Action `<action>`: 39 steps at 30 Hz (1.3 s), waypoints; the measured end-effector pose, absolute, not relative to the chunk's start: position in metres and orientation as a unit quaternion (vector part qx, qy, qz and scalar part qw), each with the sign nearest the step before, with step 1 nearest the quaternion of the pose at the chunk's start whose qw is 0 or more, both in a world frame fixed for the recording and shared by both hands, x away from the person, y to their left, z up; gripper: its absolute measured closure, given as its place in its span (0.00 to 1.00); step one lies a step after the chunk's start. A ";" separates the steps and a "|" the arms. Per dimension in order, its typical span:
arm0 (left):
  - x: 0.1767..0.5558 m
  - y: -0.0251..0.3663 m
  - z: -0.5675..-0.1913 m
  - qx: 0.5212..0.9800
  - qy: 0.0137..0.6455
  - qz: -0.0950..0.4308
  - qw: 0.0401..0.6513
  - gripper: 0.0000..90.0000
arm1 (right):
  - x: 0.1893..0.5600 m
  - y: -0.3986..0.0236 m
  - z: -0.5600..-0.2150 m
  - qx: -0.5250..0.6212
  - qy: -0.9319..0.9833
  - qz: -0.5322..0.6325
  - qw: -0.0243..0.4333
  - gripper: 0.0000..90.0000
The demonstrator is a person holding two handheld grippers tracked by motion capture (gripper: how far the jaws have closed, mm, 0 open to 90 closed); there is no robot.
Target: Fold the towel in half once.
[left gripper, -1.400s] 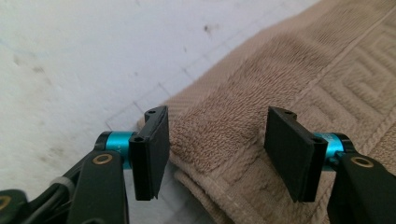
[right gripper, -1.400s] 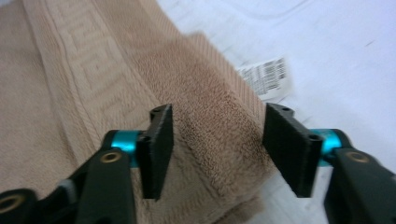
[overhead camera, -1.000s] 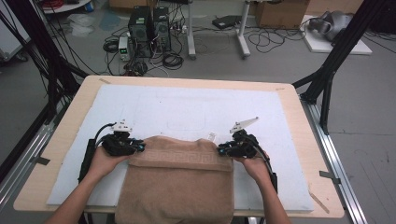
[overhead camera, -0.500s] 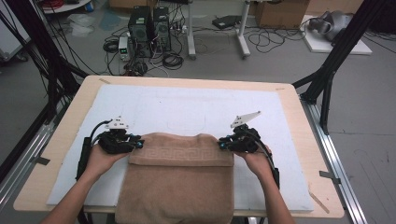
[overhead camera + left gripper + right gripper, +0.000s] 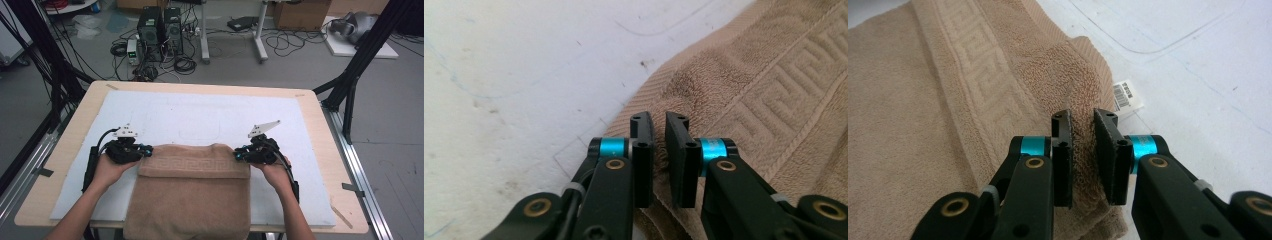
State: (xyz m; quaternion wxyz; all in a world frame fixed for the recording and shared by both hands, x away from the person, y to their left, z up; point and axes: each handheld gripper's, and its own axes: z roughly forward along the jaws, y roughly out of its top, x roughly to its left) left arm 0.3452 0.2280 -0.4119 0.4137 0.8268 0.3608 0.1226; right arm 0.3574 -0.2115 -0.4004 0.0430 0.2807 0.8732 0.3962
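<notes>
Across the wooden surface [image 5: 330,165] lay a white mat [image 5: 200,115] that covered most of its top, and on the near half of that mat we saw a tan towel [image 5: 192,195] with a woven key-pattern band. Its near end hung over the surface's front edge, while its far end lay folded back on itself as a thick flap.

At the flap's left corner we held the left tool [image 5: 145,150], its pads pressed together on a ridge of the towel's edge; those jaws had just been closing on the cloth. In the left gripper view that tool [image 5: 659,125] showed terry cloth pinched in the narrow slot between its pads, with bare white mat beyond.

At the flap's right corner we held the right tool [image 5: 239,154], likewise pinching the towel. In the right gripper view this tool [image 5: 1082,120] gripped a raised fold of the towel's corner, and a small white barcode label [image 5: 1126,95] stuck out from the towel's edge just beyond the jaws, lying on the mat.
</notes>
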 end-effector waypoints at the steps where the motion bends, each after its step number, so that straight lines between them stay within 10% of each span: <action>1: 0.344 0.230 -0.409 0.823 0.361 0.124 0.421 0.92 | 0.356 -0.211 -0.399 0.279 0.873 0.396 0.045 0.87; 30: 0.221 0.251 -0.410 0.827 0.280 0.139 0.468 0.91 | 0.266 -0.212 -0.390 0.183 0.882 0.432 0.031 0.85; 39: 0.227 0.248 -0.403 0.831 0.275 0.126 0.466 0.66 | 0.263 -0.220 -0.386 0.188 0.871 0.454 0.024 0.69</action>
